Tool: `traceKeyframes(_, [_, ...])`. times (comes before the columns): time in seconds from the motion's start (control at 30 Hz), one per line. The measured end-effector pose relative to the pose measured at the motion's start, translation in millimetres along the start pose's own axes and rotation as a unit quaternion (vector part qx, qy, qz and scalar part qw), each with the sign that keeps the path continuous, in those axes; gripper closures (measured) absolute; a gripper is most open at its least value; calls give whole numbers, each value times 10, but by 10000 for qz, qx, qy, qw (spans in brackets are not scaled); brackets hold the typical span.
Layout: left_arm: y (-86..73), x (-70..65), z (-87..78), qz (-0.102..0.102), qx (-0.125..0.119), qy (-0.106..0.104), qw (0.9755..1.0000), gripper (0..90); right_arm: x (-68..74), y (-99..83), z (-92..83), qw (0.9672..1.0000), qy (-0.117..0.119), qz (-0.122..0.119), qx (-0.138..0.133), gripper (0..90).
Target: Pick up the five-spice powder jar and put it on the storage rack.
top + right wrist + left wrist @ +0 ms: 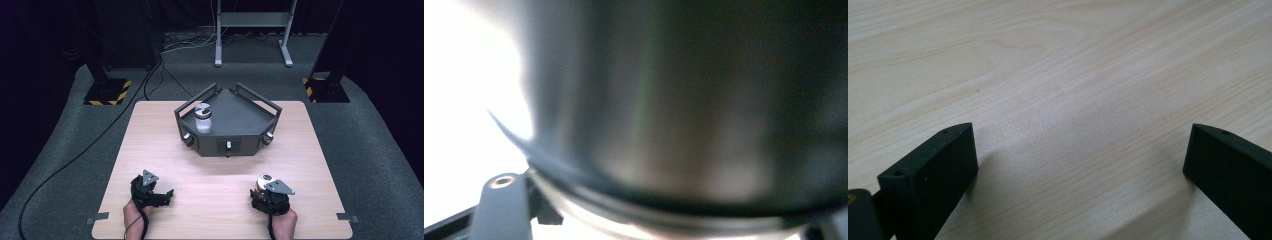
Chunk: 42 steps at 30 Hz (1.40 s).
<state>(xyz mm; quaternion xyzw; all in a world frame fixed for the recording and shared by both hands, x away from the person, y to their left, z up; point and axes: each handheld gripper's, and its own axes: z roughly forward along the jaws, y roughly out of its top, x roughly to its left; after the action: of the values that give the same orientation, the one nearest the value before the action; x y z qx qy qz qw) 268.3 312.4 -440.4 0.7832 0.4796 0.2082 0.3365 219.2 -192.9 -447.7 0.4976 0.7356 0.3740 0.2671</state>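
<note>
In the high view a pale wooden table [220,150] fills the middle of the frame, and the person's two hands come in from the bottom edge. The left gripper [167,194] sits in the lower left of the tabletop, its jaws pointing towards the right of the frame with bare wood around them. The right gripper [263,189] sits in the lower right, and just above its grey plate a small jar with a brownish, shiny top [264,182] stands on the table, right at the front of the gripper. In the upper middle of the table is a dark grey angular tray [240,117] with raised rails, and a clear glass jar with a white lid [203,118] stands in its left part, well apart from both grippers. The left gripper view adds what the high view cannot resolve: its two black jaws stand wide apart at the lower left and lower right corners, with nothing but wood grain between them. In the right gripper view the jar's dark, blurred wall [684,100] is pressed up close to the lens, with a paler rim curving across the bottom; part of one black jaw shows at the lower left, hard against the jar. The jaws there are drawn in narrow and clamped on the small jar, which stands between them on the table.
</note>
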Motion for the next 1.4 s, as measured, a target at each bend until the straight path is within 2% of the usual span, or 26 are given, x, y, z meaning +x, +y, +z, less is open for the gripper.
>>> traceKeyframes(0.07, [0,0,0,0,1,1,10000,9,-6,-4,-3,10000,38,10,-11,297])
traceKeyframes(0.73, [-1,-2,0,2,-2,4,10000,9,7,-3,-14,10000,36,-27,-3,300])
traceKeyframes(1.4, [-2,-4,-1,8,-6,7,10000,10,-15,38,-120,10000,53,-31,-37,301])
